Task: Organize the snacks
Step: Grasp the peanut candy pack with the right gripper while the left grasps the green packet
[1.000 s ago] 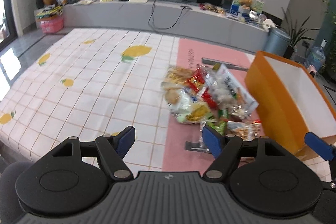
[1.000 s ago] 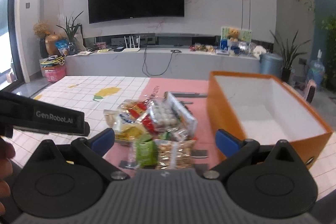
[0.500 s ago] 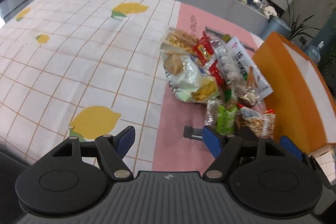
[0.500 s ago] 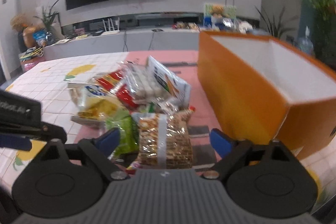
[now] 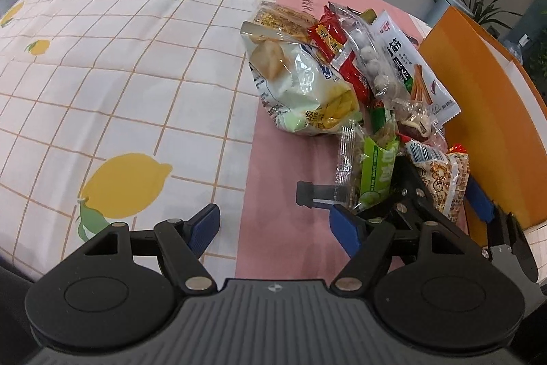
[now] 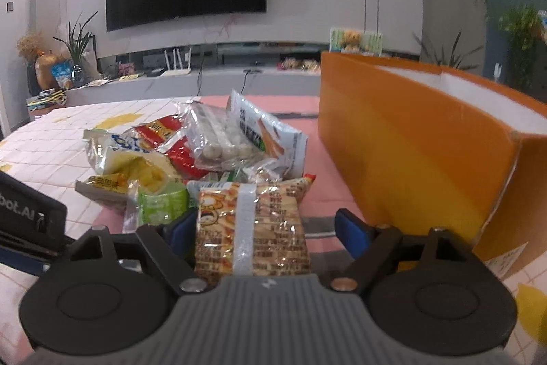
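The left tongs (image 5: 275,226) stand wide open over the counter (image 5: 112,64), with nothing between their blue pads; only the pink strip (image 5: 273,159) of the cloth shows in the gap. The right tongs (image 6: 263,230) are closing, and a clear packet of peanuts (image 6: 253,231) lies between their pads. The left pad is at the packet's edge, though whether it presses is hard to tell; the right pad stands apart from the packet, with pink cloth showing between them.

In the left wrist view the same tongs (image 5: 441,197) reach in at about 4 o'clock, with the peanut packet (image 5: 441,175) between the fingers and a green packet (image 5: 377,173) just beside it at 9 o'clock. The snack pile (image 5: 342,74) spreads away toward 12 o'clock on the pink strip: a pale chip bag, red packets, a clear pack of white balls and a white bag with printed sticks, all overlapping so their lower edges are hidden.

The orange box (image 6: 417,142) stands open at 3 o'clock of the pile, just beside it. Its inside is mostly out of sight in the right wrist view, and its far end is cut off by the frame edge. The near end of the peanut packet is hidden behind the tongs' grey body. Print on the packets is too blurred to read.
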